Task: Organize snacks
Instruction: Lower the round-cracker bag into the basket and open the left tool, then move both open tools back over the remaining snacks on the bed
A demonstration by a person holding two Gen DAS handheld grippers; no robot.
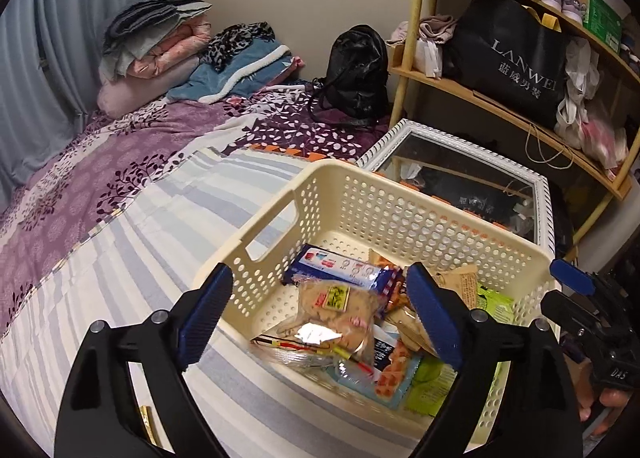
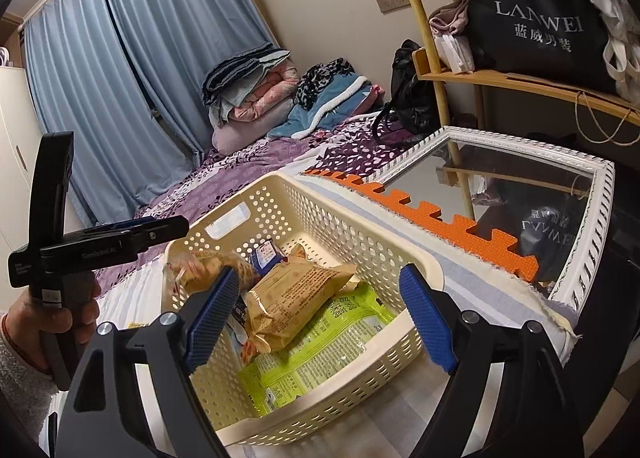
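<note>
Left gripper (image 1: 320,314) spread wide over the basket (image 1: 400,198), nothing pinched; clear pastry pack (image 1: 336,310) lying loose right below, on top of the pile. Right gripper (image 2: 320,318) also spread and empty, hanging above the near end of the basket with the tan pack (image 2: 296,298) and green pack (image 2: 320,342) between and under its fingers, not touching. Looks like mid-sorting: most snacks in already. Probably one more left, a yellowish wrapper (image 1: 148,426) poking out on the bed (image 1: 120,258) by the left gripper, mostly hidden. Next up, guessing: swing left gripper back, go fetch that.
</note>
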